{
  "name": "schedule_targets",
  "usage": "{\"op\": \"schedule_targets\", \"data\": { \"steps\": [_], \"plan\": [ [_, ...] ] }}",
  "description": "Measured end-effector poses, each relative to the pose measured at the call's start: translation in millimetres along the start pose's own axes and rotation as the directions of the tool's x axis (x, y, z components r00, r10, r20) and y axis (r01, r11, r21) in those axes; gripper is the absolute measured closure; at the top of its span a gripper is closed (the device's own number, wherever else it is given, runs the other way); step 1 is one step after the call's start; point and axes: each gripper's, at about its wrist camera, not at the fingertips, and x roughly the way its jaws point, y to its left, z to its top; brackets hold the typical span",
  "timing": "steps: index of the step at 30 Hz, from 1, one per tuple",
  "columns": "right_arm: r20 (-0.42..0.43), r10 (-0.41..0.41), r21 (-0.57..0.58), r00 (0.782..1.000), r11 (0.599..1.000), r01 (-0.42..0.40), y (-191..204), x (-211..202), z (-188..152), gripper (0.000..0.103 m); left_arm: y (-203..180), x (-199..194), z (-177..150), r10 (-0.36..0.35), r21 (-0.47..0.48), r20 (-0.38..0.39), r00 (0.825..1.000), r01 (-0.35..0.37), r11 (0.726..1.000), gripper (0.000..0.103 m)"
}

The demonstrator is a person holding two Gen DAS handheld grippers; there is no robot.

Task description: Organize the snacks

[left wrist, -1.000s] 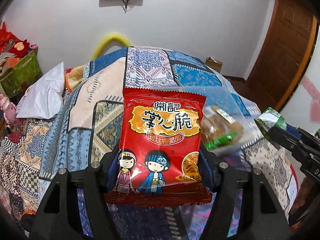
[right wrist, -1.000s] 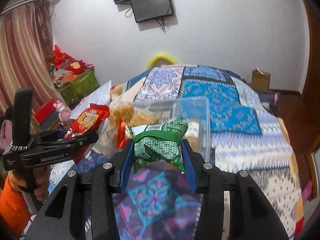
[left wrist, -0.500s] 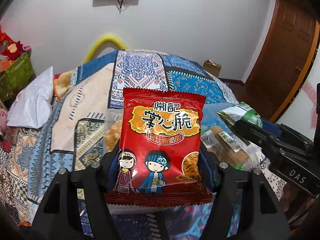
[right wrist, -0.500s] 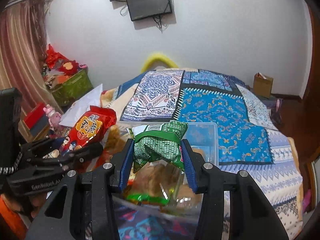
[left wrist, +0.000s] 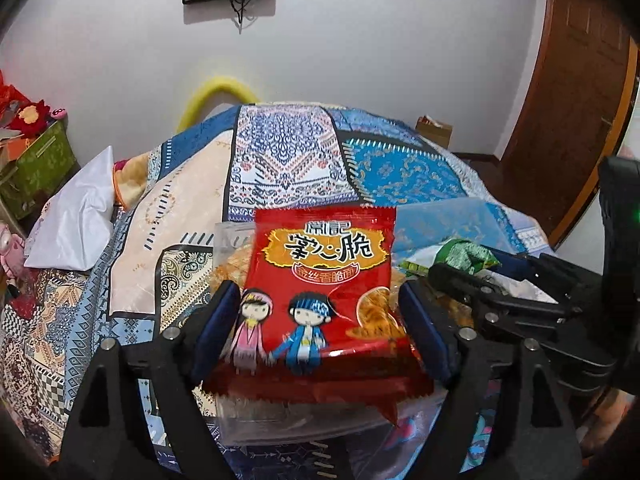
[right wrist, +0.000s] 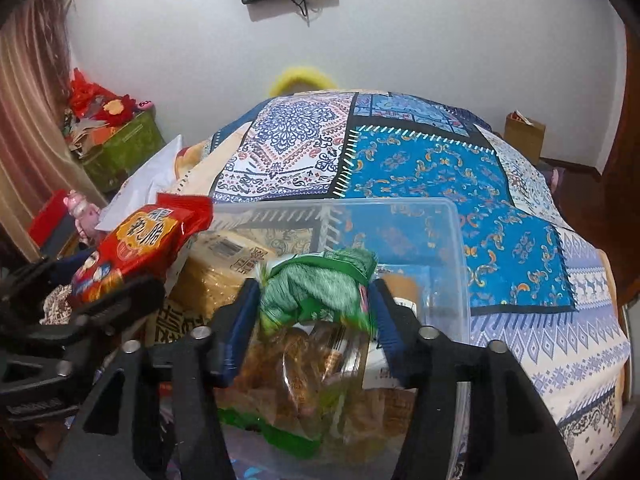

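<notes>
My left gripper (left wrist: 320, 324) is shut on a red snack packet (left wrist: 320, 280) with cartoon children, held just above a clear plastic bin (left wrist: 472, 216) on the bed. The packet also shows in the right wrist view (right wrist: 136, 248). My right gripper (right wrist: 314, 304) is shut on a green snack packet (right wrist: 316, 288), held over the same bin (right wrist: 452, 240), and shows in the left wrist view (left wrist: 468, 268). The bin holds several wrapped snacks (right wrist: 224, 268).
The bin rests on a blue patterned quilt (right wrist: 440, 168). A white pillow (left wrist: 76, 224) lies at the left. A green box (right wrist: 120, 152) with red items stands by the wall. A brown door (left wrist: 580, 100) is at the right.
Both grippers have moved forward and down toward the bin with their packets. The bin now fills the view under the right gripper.
</notes>
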Motion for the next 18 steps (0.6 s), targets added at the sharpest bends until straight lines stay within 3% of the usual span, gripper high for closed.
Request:
{"op": "schedule_targets", "data": {
  "steps": [11, 18],
  "plan": [
    [0.082, 0.014, -0.040, 0.997, 0.999, -0.011, 5, -65, 7, 0.046, 2, -63, 3, -0.025, -0.026, 0.082, 0.996, 0.027, 0.999, 0.019],
    [0.198, 0.025, -0.089, 0.980, 0.996, -0.007, 23, -132, 4, 0.046, 0, -134, -4, -0.050, -0.039, 0.203, 0.978, 0.060, 0.997, 0.019]
  ]
}}
